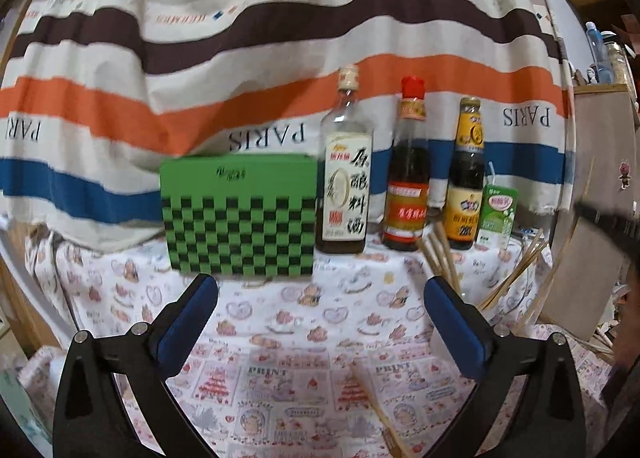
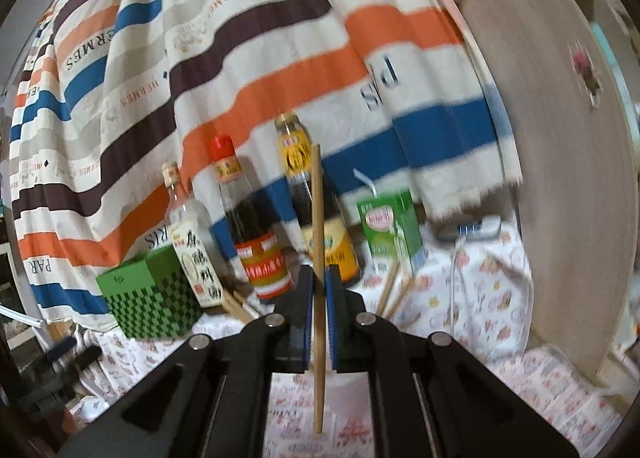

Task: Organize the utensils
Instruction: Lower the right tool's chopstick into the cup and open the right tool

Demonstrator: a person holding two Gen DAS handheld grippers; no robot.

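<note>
Between the pressed-together pads of the right gripper [image 2: 319, 286] a chopstick [image 2: 317, 258] is pinched near its middle; its long axis stands close to upright, one end rising in front of the yellow-capped bottle [image 2: 316, 194], the other hanging below the jaws over the tablecloth [image 2: 472, 310]. The left gripper [image 1: 320, 298] is spread wide with nothing between its blue pads; a second chopstick [image 1: 380, 414] lies on the cloth near it, slanting toward the lower right; more sticks [image 1: 440, 258] rise from a holder that its right finger hides, fanning up and out.

Along the back of the table stand a green checked box [image 1: 240, 214], a pale-labelled bottle [image 1: 346, 186], a red-capped bottle [image 1: 408, 178], the yellow-capped bottle and a green carton [image 1: 498, 218] with a straw, all close together; a striped sheet [image 1: 280, 38] hangs behind them, its hem touching the table.

Open printed cloth lies in front of the box and between the left fingers; a pale board [image 2: 560, 138] closes the right side.
</note>
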